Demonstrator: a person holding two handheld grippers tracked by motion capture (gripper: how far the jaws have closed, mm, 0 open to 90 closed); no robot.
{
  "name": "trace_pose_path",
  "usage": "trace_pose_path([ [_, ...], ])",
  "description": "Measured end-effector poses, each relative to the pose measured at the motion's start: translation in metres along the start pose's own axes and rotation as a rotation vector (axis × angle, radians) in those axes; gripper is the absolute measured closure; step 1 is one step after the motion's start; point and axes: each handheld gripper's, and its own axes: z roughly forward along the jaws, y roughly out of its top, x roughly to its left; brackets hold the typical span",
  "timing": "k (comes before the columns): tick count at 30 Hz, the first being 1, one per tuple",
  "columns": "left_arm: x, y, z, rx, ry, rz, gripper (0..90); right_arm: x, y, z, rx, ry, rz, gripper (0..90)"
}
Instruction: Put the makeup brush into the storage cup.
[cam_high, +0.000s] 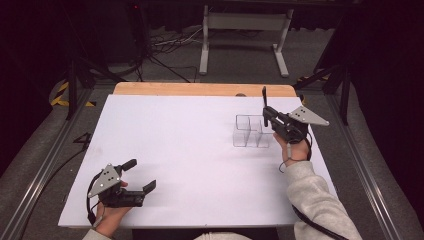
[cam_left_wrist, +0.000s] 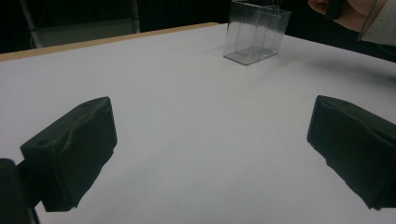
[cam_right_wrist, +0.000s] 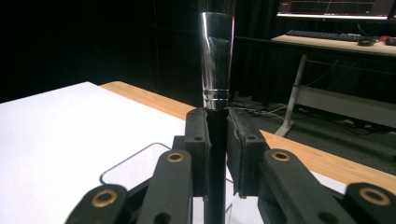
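Right gripper (cam_high: 266, 118) clamps an upright makeup brush (cam_right_wrist: 215, 60) just above the clear divided organizer (cam_high: 251, 131); a tilted handle could catch its rim; left gripper (cam_high: 141, 176) rests spread wide, well apart

Dark room, grey floor (cam_high: 240, 60) with cables (cam_high: 170, 45), white table frame (cam_high: 245, 22) behind

1. The clear box (cam_high: 250, 131) was the one thing standing on the white table (cam_high: 165, 150), toward its far right part.
2. Left of the clear box the table surface lay bare out to the left edge.
3. Just right of the clear box, the right gripper (cam_high: 265, 116) was clamped on an upright brush (cam_high: 264, 102), crowding that side.
4. Well apart from the clear box, at the near left, the left gripper (cam_high: 140, 176) rested with jaws spread.
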Motion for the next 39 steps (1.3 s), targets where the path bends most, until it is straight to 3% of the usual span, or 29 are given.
trace_pose_path([
  [19,0.0,0.0,0.0,0.0,0.0,0.001,2.2,-0.011,-0.023,0.003,0.025,-0.012,0.032,79.4],
  [39,0.0,0.0,0.0,0.004,-0.001,0.001,2.2,-0.009,-0.04,0.007,0.072,0.003,0.039,79.4],
])
